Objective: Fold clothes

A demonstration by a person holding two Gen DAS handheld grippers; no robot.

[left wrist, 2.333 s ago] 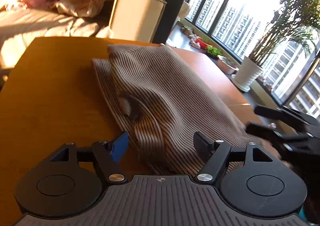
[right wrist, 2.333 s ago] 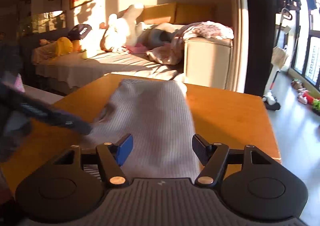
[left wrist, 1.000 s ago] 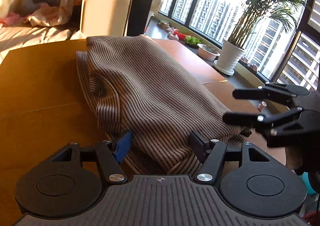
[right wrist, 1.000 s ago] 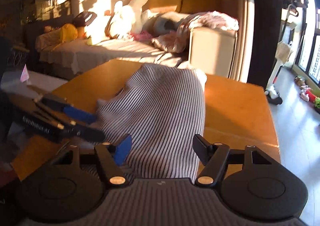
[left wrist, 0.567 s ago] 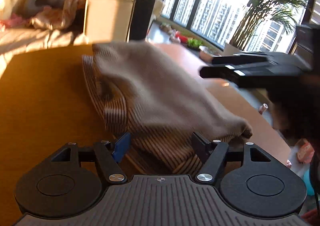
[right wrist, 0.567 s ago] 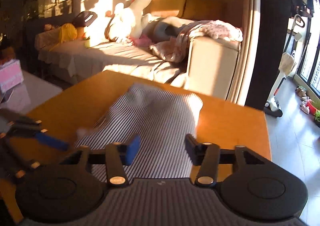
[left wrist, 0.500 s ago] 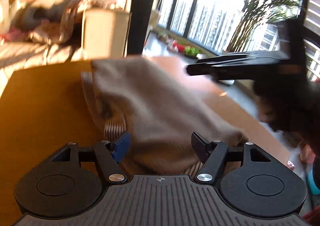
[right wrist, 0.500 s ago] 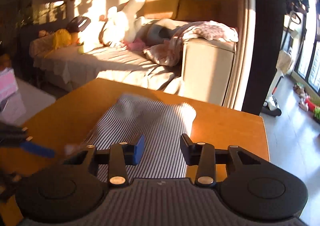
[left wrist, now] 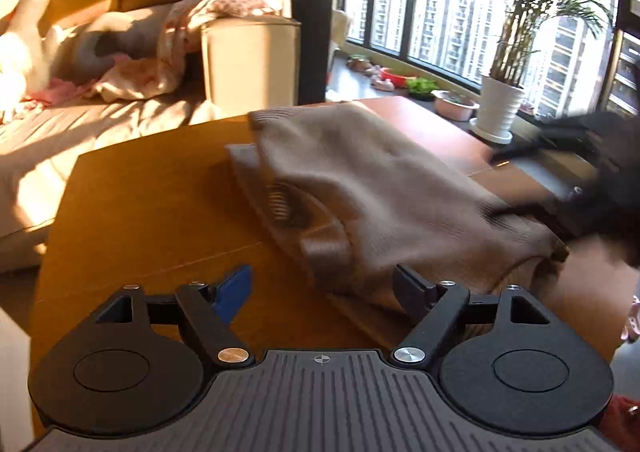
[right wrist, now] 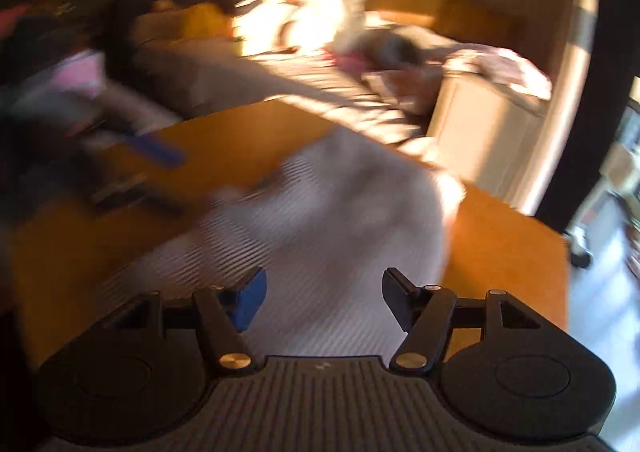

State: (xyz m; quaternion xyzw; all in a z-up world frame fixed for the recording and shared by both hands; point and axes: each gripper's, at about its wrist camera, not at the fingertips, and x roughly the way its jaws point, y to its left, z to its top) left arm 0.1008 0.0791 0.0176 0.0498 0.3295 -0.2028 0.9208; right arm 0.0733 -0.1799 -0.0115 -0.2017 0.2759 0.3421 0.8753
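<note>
**Mid-fold, both tongs empty**

Your striped garment [left wrist: 372, 188] lies half-folded on the wooden table [left wrist: 140, 204]. Left gripper [left wrist: 322, 284] and right gripper [right wrist: 320, 294] gape wide at its near edge, holding nothing. Next, probably pinch that edge and fold again.

My right wrist view is smeared throughout: the striped garment [right wrist: 328, 220] shows its stripes only near the camera, and the left gripper [right wrist: 132, 168] is a dark streak, so I cannot read its jaws. In my left view the right gripper [left wrist: 560, 156] is blurred and cut by the frame edge.
</note>
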